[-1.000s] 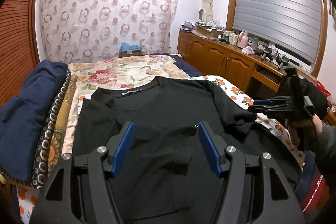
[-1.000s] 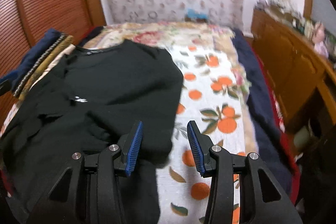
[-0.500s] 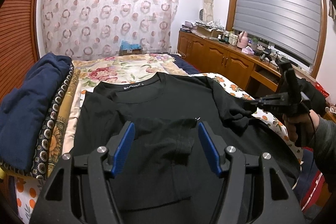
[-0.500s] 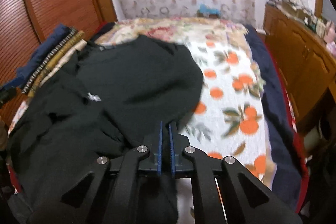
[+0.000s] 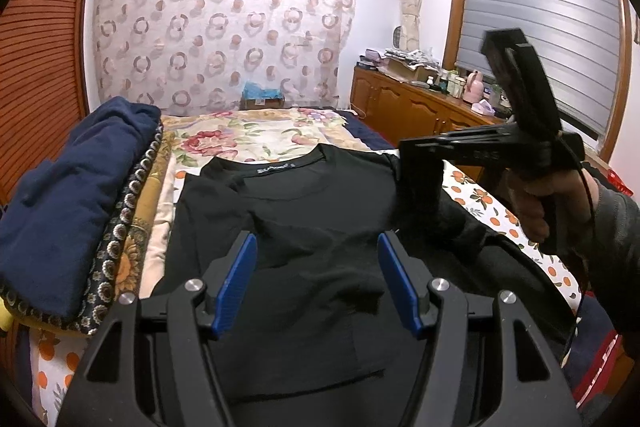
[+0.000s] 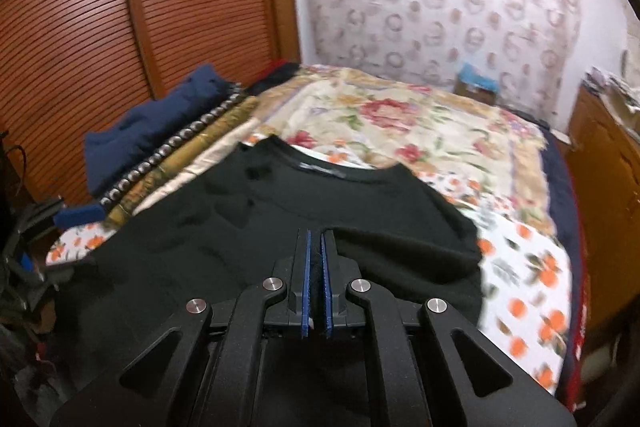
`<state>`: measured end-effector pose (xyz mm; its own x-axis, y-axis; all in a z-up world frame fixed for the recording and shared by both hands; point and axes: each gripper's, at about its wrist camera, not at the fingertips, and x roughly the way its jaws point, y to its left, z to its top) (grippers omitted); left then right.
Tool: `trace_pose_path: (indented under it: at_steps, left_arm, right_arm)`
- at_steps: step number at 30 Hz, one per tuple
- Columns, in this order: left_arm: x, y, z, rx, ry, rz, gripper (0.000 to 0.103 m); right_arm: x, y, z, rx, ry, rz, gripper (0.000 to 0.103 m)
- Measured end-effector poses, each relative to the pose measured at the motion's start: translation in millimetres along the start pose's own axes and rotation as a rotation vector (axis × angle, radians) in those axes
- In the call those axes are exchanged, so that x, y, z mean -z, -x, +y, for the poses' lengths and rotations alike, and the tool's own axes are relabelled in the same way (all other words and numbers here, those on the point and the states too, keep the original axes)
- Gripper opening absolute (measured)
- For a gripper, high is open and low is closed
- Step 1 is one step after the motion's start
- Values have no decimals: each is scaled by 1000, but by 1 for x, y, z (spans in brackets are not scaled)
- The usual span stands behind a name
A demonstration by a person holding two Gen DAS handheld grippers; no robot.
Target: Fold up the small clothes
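A black T-shirt (image 5: 312,211) lies spread on the bed, collar toward the far end; it also shows in the right wrist view (image 6: 360,211). My left gripper (image 5: 318,279) is open and empty, hovering over the shirt's lower middle. My right gripper (image 6: 315,283) is shut on the shirt's right sleeve and holds it lifted over the shirt body. In the left wrist view the right gripper (image 5: 420,203) hangs over the shirt's right side, held by a hand.
A folded navy blanket (image 5: 72,195) on patterned quilts lies along the bed's left side. A floral sheet (image 5: 260,139) covers the far bed, an orange-print sheet (image 6: 532,291) the right. A wooden cabinet (image 5: 420,107) stands to the right, a slatted wardrobe (image 6: 120,27) to the left.
My right gripper closed on the shirt's right sleeve, then lifted it and carried it leftward over the shirt body. My left gripper stayed open and nearly still.
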<state>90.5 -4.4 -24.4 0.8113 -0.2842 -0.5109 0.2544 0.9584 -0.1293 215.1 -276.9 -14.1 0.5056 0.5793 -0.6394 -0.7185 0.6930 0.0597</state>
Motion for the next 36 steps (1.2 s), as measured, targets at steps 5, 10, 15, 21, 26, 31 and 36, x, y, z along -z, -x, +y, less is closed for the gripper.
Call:
trace_pose_path:
  at_steps: [5,10,15,21,26,31,36]
  left_arm:
    - [3,0,5,-12,2,5,63]
    - [4,2,12,-19,12,3,63]
    - [5,-2,15,-15,31,9,63]
    - [6,-6,13,-9,35,26,63]
    - [7,-7,13,-10,32,31,63]
    - [9,-10,18,-12,37,42,63]
    - [10,-9,23,-21,41,48,63]
  right_arm:
    - [-2,-19,7,23,3,31,30]
    - [23,2,-10,85,-36,40,35]
    - [65,20,-18,108,-79,89,35]
    - [91,16,-13,57,-124,115,35]
    - [96,-2,5,-22,-125,147,35]
    - [101,-10,31,-106,-85,184,35]
    - [90,0,29,-86,-71,151,35]
